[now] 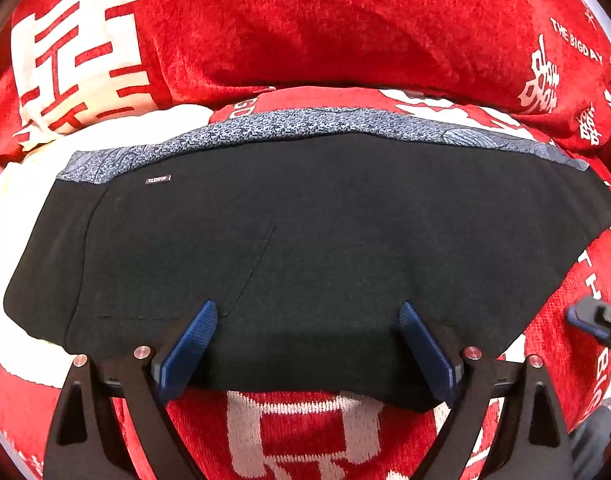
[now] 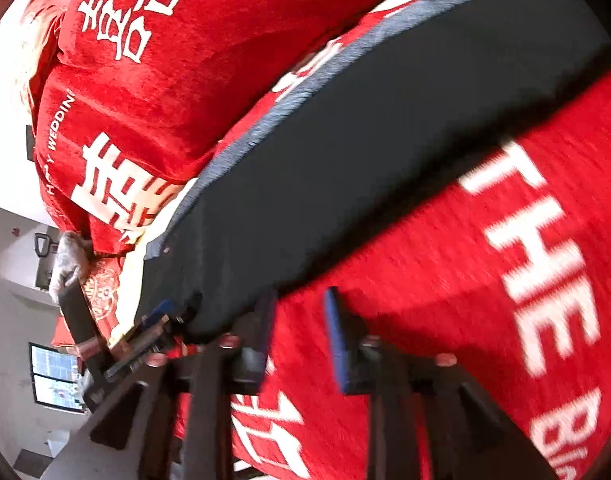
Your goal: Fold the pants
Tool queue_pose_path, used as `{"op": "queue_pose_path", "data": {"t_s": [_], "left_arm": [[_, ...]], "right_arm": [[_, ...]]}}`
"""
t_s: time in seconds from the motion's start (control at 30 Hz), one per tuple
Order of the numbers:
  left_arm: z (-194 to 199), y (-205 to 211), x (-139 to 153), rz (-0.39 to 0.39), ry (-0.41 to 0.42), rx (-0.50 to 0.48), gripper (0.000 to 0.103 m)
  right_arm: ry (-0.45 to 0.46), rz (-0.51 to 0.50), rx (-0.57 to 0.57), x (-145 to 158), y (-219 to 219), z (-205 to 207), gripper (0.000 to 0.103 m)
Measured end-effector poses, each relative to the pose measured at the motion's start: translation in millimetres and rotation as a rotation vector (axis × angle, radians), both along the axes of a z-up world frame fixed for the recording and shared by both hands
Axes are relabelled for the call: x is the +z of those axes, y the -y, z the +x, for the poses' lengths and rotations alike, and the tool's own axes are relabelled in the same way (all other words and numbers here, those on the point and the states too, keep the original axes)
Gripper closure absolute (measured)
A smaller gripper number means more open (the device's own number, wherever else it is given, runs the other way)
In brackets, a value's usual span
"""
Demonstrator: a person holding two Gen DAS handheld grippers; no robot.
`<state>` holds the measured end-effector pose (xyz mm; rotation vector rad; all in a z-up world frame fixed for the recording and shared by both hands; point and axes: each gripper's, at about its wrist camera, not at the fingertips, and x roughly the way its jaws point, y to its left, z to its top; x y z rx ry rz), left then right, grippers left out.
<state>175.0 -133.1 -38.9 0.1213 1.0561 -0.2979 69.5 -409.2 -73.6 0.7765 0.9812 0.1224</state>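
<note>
The black pants point(image 1: 305, 248) lie folded flat on the red bed cover, with a grey patterned waistband point(image 1: 305, 122) along the far edge and a small "FASHION" label point(image 1: 158, 179) at the far left. My left gripper point(image 1: 307, 312) is open, its blue fingers resting on the near edge of the pants, nothing held. My right gripper point(image 2: 301, 300) is open and empty over the red cover, just beside the near end of the pants point(image 2: 345, 152). The right gripper also shows at the right edge of the left wrist view point(image 1: 593, 320).
A red bed cover point(image 1: 305, 432) with white lettering lies under the pants. A big red pillow point(image 1: 325, 28) stands behind the waistband. The right wrist view is blurred; a room wall and window point(image 2: 53, 376) show at its left.
</note>
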Motion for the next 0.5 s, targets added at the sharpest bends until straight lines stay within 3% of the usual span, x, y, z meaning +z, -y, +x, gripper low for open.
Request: {"op": "queue_pose_path", "data": {"t_s": [0.2,0.3,0.5], "left_arm": [[1.1,3.2,7.1,0.019,-0.022,0.044,0.01],[-1.4,10.2,16.2,-0.002,-0.023,0.054,0.01],[-10.6,50.1,27.8,0.021,0.004,-0.02,0.01]], "right_arm": [[0.017,0.019,-0.064,-1.2,28.1,-30.6,0.063],[0.047,0.033,-0.091,-1.4,42.6,-42.6,0.054],[0.091,0.085,-0.125,-5.8,62.2,-56.0,0.05]]}}
